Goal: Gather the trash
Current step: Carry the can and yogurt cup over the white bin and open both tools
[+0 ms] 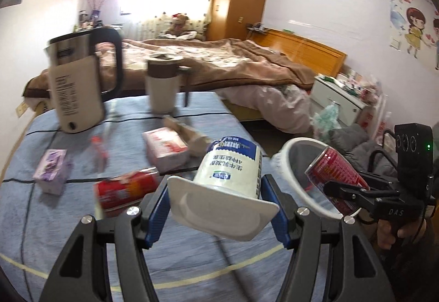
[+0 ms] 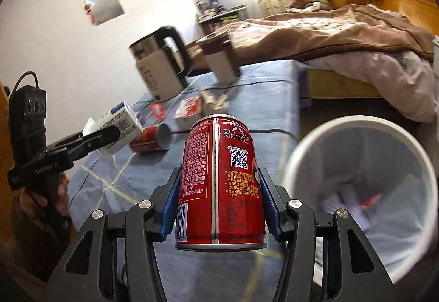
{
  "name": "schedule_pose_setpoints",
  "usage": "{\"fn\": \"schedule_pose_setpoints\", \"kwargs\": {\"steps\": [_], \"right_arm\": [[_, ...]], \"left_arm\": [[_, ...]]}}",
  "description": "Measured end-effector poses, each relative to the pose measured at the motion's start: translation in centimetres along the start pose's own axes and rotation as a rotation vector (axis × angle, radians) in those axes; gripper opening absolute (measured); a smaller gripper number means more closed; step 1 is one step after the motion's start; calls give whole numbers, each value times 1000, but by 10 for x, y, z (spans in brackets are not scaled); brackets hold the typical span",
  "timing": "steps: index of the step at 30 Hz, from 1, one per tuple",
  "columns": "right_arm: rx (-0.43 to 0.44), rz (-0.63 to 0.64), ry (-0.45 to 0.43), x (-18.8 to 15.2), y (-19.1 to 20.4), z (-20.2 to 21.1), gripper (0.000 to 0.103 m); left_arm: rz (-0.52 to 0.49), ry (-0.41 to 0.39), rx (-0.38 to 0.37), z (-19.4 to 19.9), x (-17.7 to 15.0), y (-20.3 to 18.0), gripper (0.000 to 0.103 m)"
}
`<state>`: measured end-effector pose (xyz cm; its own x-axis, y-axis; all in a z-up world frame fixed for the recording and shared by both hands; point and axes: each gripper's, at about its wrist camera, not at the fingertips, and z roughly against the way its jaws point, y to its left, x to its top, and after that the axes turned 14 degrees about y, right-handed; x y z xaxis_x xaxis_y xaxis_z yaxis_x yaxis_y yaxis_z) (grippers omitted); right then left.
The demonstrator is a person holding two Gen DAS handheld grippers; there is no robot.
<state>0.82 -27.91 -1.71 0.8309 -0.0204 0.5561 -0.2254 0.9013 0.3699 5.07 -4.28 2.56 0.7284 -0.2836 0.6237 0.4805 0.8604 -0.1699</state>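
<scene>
Mid-carry: my left gripper [image 1: 219, 208] clamps white-blue paper yogurt cup [image 1: 229, 167], right gripper [image 2: 219, 206] clamps red metal drink can [image 2: 221, 181]; white plastic bin [image 2: 365, 192] just right of right fingers, so next swing over rim & let go

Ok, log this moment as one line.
left gripper: shut on carton | right gripper: shut on can | bin: open, beside table | second can: lying on table

We see the kettle [image 1: 79, 82] smeared by motion, we cannot read the bin's [image 2: 365, 192] blurred contents, our grippers' handles cut off below.
</scene>
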Motion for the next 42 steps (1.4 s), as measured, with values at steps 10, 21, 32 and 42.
{"fn": "schedule_pose_setpoints", "kwargs": {"steps": [10, 21, 32, 42], "right_arm": [[-130, -90, -51, -13, -47, 41, 54], [-331, -195, -14, -27, -108, 48, 54], [-408, -273, 66, -33, -148, 30, 54], [-470, -288, 48, -34, -151, 33, 63]], "left_arm": [[-88, 23, -103, -34, 22, -72, 66], [-146, 108, -179, -84, 36, -133, 66], [-163, 181, -195, -120, 41, -163, 67], [-175, 184, -184, -122, 41, -167, 70]]}}
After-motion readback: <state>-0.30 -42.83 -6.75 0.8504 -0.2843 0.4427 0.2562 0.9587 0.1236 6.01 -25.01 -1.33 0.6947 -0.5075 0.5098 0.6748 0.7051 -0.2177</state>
